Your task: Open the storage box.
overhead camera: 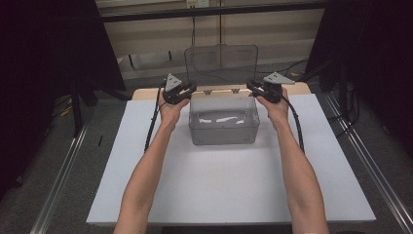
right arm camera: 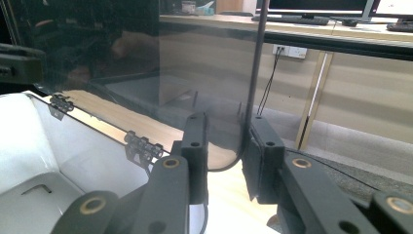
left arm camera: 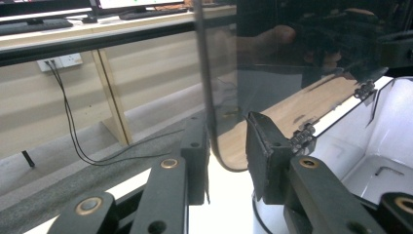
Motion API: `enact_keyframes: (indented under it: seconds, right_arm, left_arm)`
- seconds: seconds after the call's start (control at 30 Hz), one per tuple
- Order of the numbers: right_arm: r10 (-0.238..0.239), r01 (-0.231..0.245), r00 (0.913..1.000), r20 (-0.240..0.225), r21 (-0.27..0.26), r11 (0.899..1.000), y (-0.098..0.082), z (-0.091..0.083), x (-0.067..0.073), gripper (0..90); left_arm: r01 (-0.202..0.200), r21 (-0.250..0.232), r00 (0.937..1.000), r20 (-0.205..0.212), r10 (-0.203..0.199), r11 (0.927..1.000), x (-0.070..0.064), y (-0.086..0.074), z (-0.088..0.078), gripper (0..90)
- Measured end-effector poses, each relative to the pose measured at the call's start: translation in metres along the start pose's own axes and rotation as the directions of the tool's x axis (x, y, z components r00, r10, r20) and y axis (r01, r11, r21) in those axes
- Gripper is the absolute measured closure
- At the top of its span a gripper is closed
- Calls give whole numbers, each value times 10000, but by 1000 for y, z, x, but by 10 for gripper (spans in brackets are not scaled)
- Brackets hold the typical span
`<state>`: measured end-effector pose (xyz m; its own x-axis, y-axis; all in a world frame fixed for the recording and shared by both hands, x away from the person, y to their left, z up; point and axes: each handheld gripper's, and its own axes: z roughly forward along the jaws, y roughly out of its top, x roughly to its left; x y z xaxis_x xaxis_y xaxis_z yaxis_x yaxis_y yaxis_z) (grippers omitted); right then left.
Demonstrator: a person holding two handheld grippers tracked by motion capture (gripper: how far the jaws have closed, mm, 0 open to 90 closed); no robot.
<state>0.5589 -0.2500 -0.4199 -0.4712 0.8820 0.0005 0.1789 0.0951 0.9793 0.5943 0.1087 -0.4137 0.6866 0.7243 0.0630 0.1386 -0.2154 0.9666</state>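
Two grippers, left [overhead camera: 187, 89] and right [overhead camera: 253, 87], straddle the upright lid's [overhead camera: 221, 62] lower corners with jaws spread, unclamped, at 12 o'clock behind the clear bin [overhead camera: 223, 119]; swinging it likely needs matched, even motion about the hinges [overhead camera: 221, 90].

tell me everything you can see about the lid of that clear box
The lid is a smoky, see-through plastic panel with rounded corners, joined by two small hinges to the back rim of the clear box. It stands open, roughly upright. The left gripper straddles one side edge low down, the right gripper the other; the lid's edge lies near one of each gripper's fingers, but contact is unclear.
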Motion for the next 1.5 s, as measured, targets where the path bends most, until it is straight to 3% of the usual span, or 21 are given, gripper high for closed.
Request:
enact_keyframes:
  seconds: [0.23, 0.43, 0.47, 0.53, 0.67, 0.73, 0.83, 1.07, 1.27, 1.5]
  right_arm:
    - [27, -27, 10000, 14, 29, 10000, 0, 2, 0, 693]
    - [181, -182, 9998, 103, 153, 9997, 1, 5, 1, 659]
    - [-26, 17, 9998, 208, 451, 9990, 6, 7, 3, 629]
    - [27, -35, 9999, 140, 623, 9981, 8, 8, 2, 629]
    - [179, -189, 9997, 170, 618, 9979, 9, 10, 2, 617]
    - [234, -241, 9997, 115, 591, 9980, 8, 10, 1, 610]
    - [256, -263, 9996, 127, 597, 9979, 8, 10, 1, 605]
    - [349, -354, 9994, 83, 723, 9968, 9, 12, 0, 590]
    - [337, -342, 9994, 75, 855, 9958, 10, 12, 0, 582]
    - [556, -557, 9984, 37, 1046, 9930, 12, 14, -1, 576]
  left_arm:
    - [-29, 152, 9999, -105, 31, 9999, -3, -1, 2, 667]
    - [319, 76, 9994, -99, -318, 9995, -1, -2, 4, 661]
    - [411, 58, 9991, -103, -410, 9991, -1, -3, 4, 658]
    - [679, 25, 9977, -13, -679, 9977, -1, -3, 5, 655]
    - [723, 31, 9973, 111, -723, 9974, 1, -3, 6, 642]
    - [481, 342, 9988, 99, -484, 9983, 1, 1, 6, 629]
    - [422, 393, 9991, 90, -426, 9983, 1, 2, 8, 608]
    - [838, 458, 9964, 105, -844, 9954, 2, 2, 10, 593]
    - [863, 779, 9961, 138, -876, 9932, 4, 5, 11, 582]
    - [1174, 875, 9928, 115, -1188, 9892, 2, 6, 13, 550]
